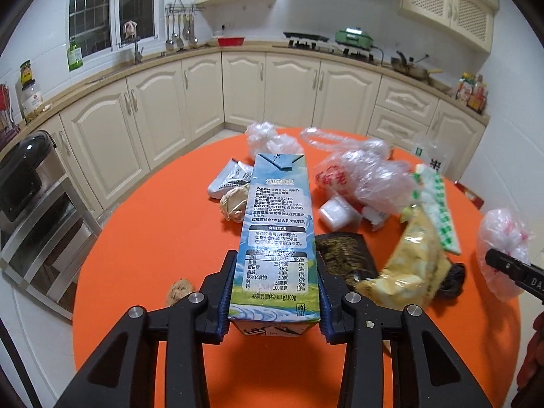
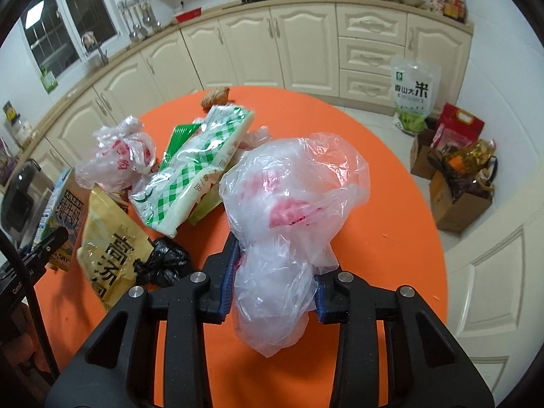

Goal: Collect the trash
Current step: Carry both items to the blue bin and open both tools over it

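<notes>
My left gripper (image 1: 274, 292) is shut on a blue milk carton (image 1: 277, 238) and holds it above the round orange table (image 1: 142, 238). My right gripper (image 2: 274, 278) is shut on a crumpled clear plastic bag (image 2: 292, 197) with red print; the bag also shows in the left wrist view (image 1: 503, 255). Loose trash lies across the table: a yellow snack bag (image 2: 108, 251), a green-checked white packet (image 2: 193, 170), a black crumpled bag (image 2: 166, 265), another clear bag (image 2: 119, 156), a dark tray (image 1: 343, 255), a paper ball (image 1: 234, 204) and a white cup (image 1: 336, 214).
Cream kitchen cabinets (image 1: 204, 98) run behind the table. A metal rack with an appliance (image 1: 30, 183) stands at the left. On the floor at the right are a rice bag (image 2: 413, 95), cardboard boxes (image 2: 459, 204) and a red box (image 2: 459, 125). A walnut-like lump (image 1: 180, 290) lies near the table's left edge.
</notes>
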